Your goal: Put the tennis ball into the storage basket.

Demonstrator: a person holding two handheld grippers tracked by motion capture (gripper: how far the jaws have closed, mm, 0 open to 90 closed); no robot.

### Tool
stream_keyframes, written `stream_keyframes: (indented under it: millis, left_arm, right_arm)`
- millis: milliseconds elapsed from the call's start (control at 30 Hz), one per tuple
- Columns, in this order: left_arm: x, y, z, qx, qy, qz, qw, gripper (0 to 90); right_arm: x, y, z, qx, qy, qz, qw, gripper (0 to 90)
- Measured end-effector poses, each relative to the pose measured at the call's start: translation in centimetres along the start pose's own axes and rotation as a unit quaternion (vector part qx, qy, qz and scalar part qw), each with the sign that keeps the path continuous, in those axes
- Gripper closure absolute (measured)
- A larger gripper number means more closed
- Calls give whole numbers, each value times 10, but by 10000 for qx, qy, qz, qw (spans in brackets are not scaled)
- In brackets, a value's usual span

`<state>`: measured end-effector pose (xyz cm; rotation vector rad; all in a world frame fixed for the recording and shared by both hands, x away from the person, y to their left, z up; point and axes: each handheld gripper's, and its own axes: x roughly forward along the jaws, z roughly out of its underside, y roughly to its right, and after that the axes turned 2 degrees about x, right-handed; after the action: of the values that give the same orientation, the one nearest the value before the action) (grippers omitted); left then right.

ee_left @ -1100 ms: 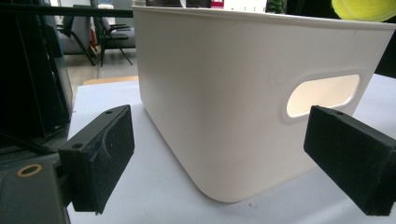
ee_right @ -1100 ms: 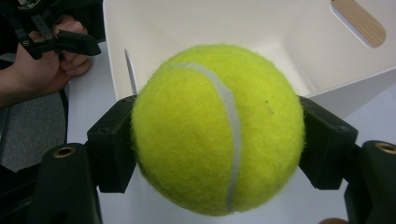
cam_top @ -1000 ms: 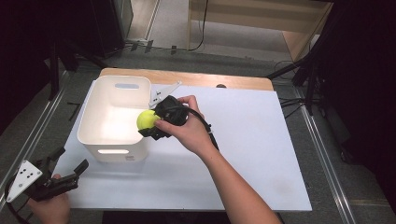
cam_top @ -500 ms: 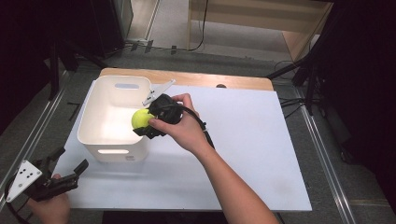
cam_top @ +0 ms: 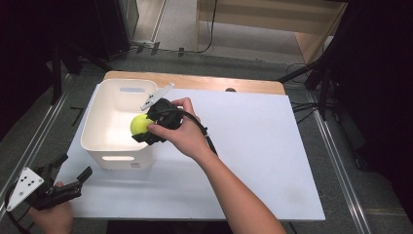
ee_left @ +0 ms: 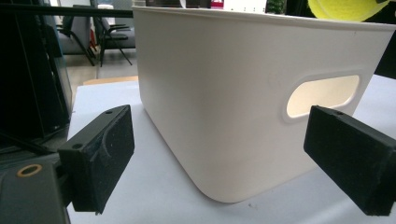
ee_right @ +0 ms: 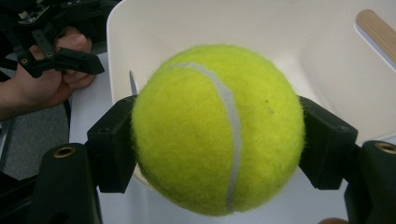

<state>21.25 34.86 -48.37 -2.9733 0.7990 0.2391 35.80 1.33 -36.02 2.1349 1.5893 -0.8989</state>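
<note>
Right tool (cam_top: 143,127) clamped on ball (cam_top: 140,124), jaws pressing both its sides; ball held over bin (cam_top: 97,122) rim, near counter (cam_top: 263,146) far-left corner. Left tool (cam_top: 58,183) wide open, empty, at counter near-left corner, just short of bin.

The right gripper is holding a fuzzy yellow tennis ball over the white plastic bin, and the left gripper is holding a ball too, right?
Not quite. The right gripper does hold the fuzzy yellow tennis ball over the white plastic bin, but the left gripper holds nothing. The left gripper view shows its jaws wide apart with only the bin's wall beyond them.
</note>
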Motion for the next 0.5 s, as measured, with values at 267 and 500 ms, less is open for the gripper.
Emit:
stream_keyframes:
  millis: [267, 500]
  left_arm:
    - [0, -1, 0, -4, 4, 5, 10000, 85]
    - [0, 0, 0, -38, 42, 4, 10000, 86]
  right_arm:
    - [10, -1, -1, 14, -71, 60, 10000, 239]
    - [16, 0, -1, -32, -112, 31, 9999, 239]
